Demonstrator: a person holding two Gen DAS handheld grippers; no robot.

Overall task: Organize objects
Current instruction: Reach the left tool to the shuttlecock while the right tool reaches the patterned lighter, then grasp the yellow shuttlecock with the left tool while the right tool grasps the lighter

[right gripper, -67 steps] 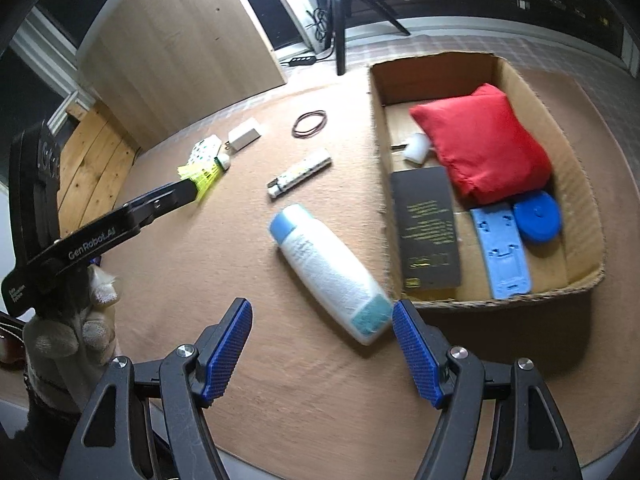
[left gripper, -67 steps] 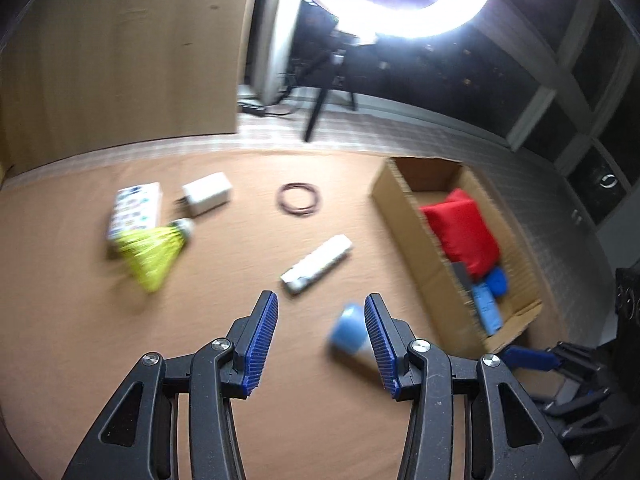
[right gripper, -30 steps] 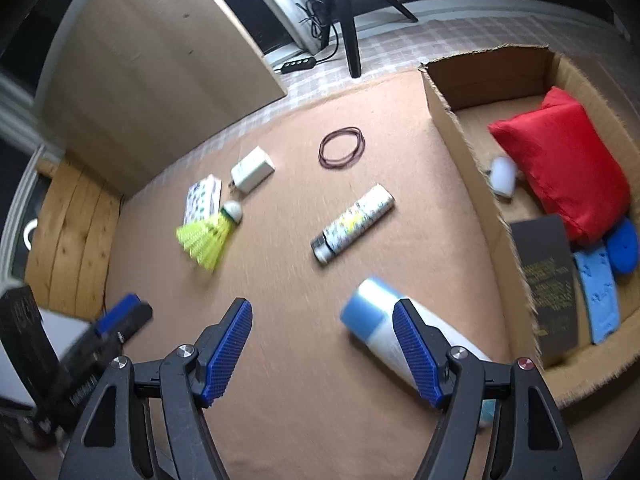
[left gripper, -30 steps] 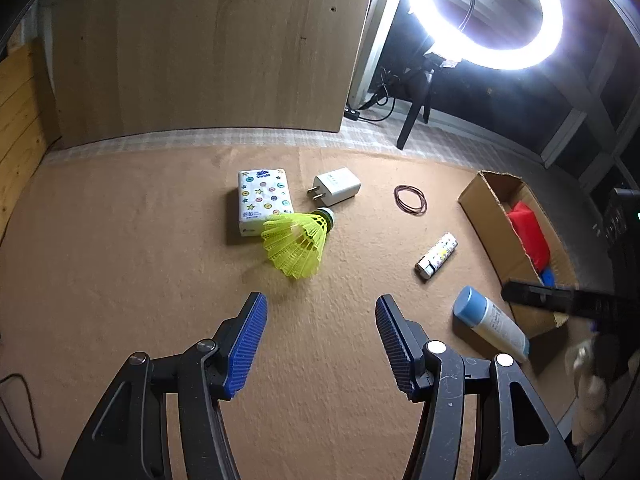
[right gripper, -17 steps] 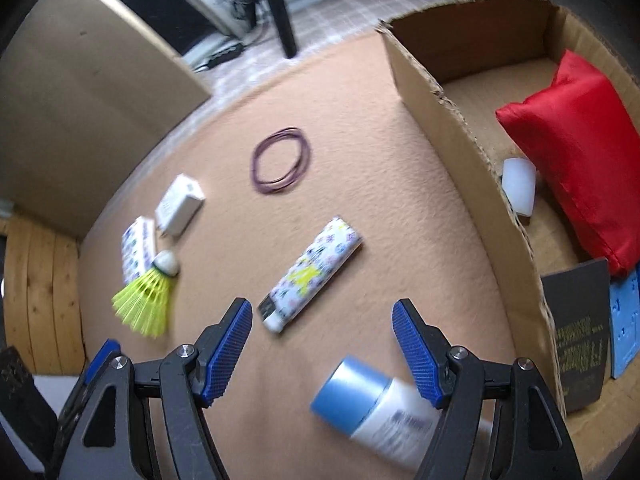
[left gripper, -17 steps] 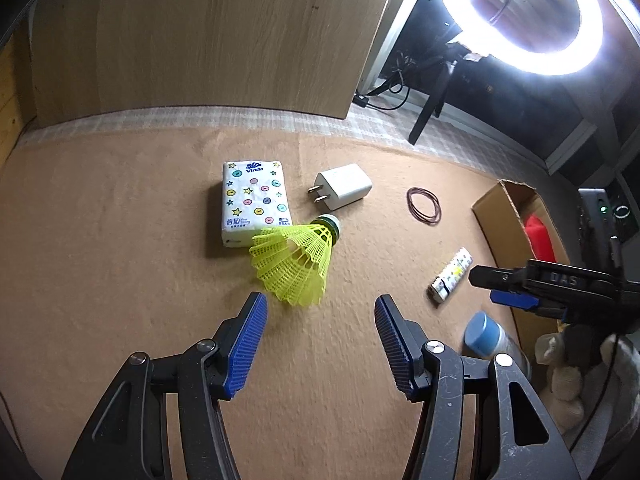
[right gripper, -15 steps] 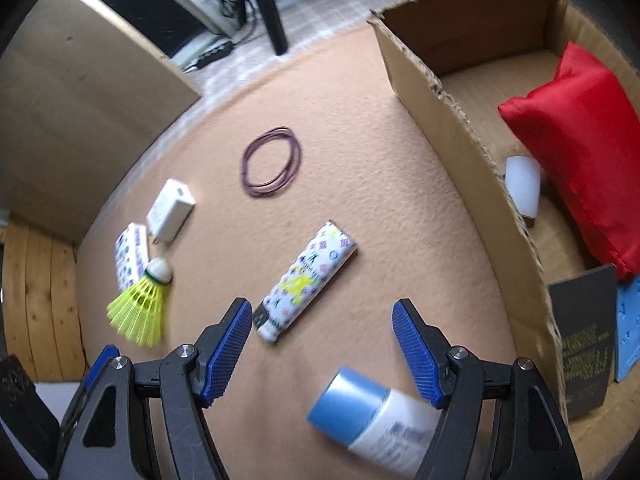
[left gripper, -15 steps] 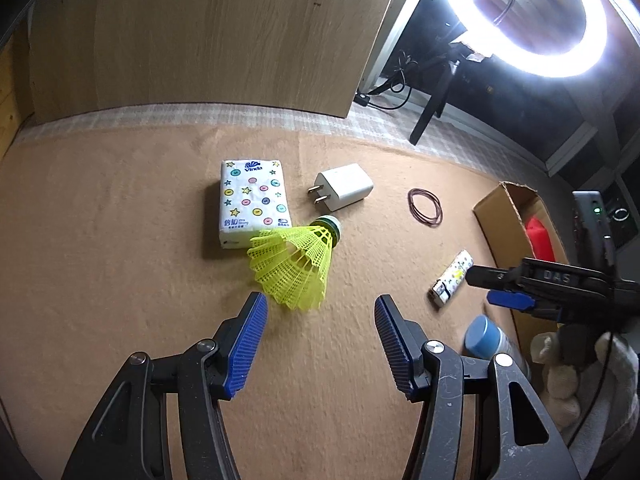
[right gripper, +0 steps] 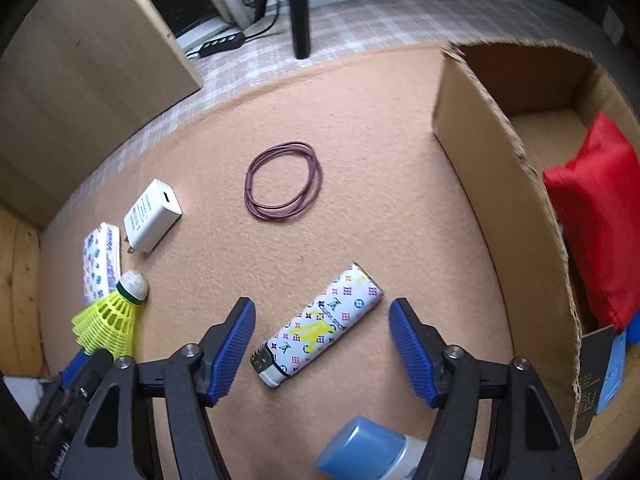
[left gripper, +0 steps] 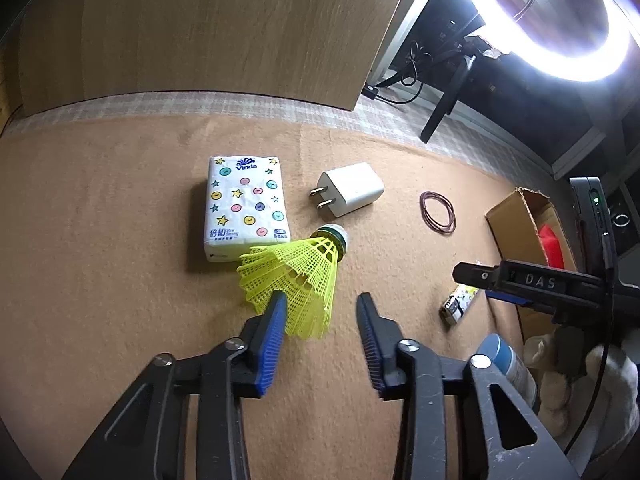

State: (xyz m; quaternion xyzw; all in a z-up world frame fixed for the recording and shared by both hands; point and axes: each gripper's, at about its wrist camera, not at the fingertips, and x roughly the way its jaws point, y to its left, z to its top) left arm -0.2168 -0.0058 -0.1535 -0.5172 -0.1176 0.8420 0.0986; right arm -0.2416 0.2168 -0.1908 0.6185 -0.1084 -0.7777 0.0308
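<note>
Box (right gripper: 476, 148) partly filled. Shuttlecock (left gripper: 296, 276), lighter (right gripper: 320, 326), charger (left gripper: 352, 188), tissues (left gripper: 244, 204), band (right gripper: 284, 180), bottle (right gripper: 368, 456) left on mat. Left gripper (left gripper: 320, 312) closing around shuttlecock skirt, right gripper (right gripper: 322, 324) closing around lighter; neither gripped yet.

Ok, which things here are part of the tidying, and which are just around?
Job:
shuttlecock, left gripper closing around its skirt
lighter, right gripper closing over it
tissue pack
charger
hair ties
bottle
box

Just around:
ring light
wooden board
power strip
</note>
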